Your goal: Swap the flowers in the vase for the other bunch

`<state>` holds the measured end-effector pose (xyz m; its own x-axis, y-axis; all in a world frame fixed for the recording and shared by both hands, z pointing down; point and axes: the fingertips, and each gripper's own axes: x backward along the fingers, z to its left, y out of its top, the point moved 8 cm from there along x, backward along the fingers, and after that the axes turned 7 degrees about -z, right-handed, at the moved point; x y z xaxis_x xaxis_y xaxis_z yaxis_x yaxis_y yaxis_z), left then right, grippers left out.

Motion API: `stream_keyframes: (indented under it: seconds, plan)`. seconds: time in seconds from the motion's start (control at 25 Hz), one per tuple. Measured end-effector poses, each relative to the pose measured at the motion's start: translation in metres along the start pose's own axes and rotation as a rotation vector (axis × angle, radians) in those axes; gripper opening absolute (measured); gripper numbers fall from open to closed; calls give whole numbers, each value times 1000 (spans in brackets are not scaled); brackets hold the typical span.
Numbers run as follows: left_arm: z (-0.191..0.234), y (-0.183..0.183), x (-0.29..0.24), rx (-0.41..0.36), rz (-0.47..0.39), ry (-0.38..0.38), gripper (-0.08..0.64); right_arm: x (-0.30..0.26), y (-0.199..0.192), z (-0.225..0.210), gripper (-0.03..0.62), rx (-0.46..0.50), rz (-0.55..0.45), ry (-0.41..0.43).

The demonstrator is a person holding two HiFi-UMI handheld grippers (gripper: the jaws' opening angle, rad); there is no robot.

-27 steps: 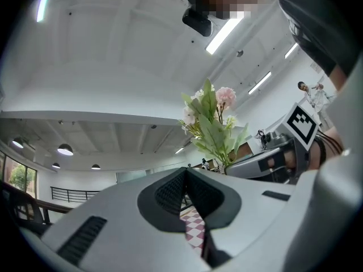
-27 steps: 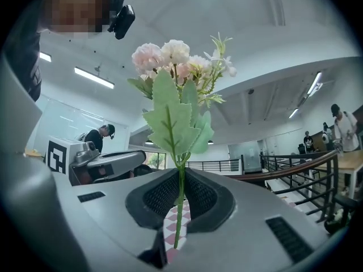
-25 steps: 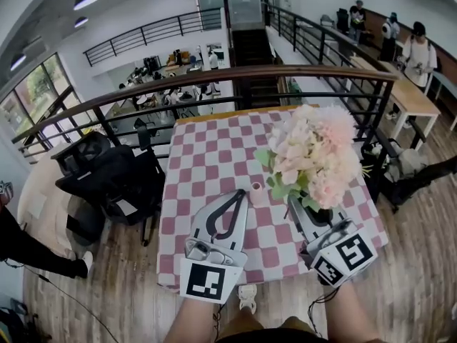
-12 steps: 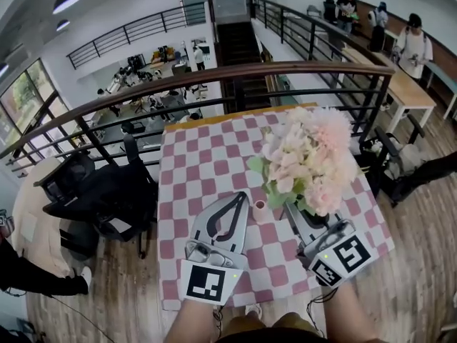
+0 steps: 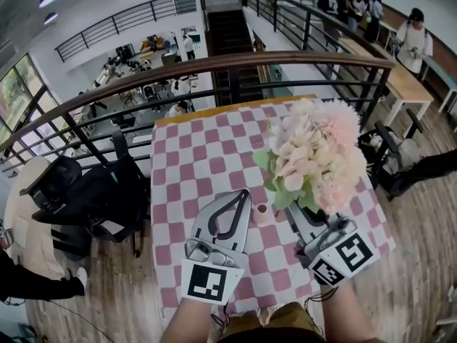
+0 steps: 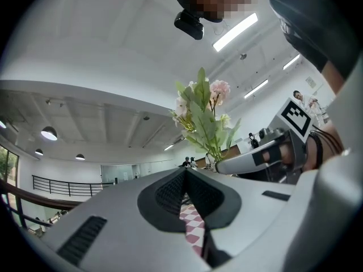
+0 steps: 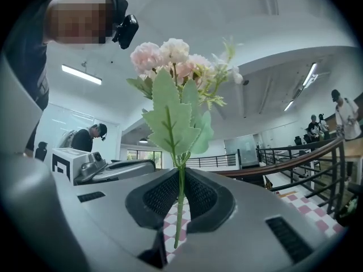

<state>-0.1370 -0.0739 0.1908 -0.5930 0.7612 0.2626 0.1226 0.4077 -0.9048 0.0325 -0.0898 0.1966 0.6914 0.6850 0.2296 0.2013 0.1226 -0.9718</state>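
Note:
My right gripper point(image 5: 294, 211) is shut on the green stem of a bunch of pale pink flowers point(image 5: 318, 156), which it holds upright over the right side of the checked table point(image 5: 193, 163). In the right gripper view the stem point(image 7: 180, 208) runs down between the closed pads, with the blooms point(image 7: 170, 55) above. A small pink vase point(image 5: 261, 211) stands on the cloth between the two grippers; its mouth looks empty. My left gripper point(image 5: 241, 195) is shut with nothing in it, just left of the vase. The same bunch point(image 6: 201, 103) shows in the left gripper view.
A brown handrail with black bars point(image 5: 235, 66) runs right behind the table's far edge. Black chairs point(image 5: 86, 191) stand on the wooden floor at the left, and bags point(image 5: 389, 152) lie at the right. People stand by a long bench point(image 5: 410, 84) at the far right.
Both grippers have moved forward over the table, with the flowers carried along. The vase, earlier level with the fingertips, now sits a little behind them. Both gripper states are unchanged.

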Motion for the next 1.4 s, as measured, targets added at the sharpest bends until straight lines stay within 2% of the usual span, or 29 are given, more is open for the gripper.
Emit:
stream_keyframes:
  seconds: [0.56, 0.8, 1.4]
  plan:
    - [1, -46, -22, -13, 86, 3, 8, -20, -40, -30, 48, -41, 42, 41]
    - [-1, -68, -29, 4, 115, 18, 8, -23, -56, -45, 48, -55, 56, 52]
    - [-5, -99, -36, 26, 162, 37, 8, -38, -83, -53, 48, -81, 74, 84]
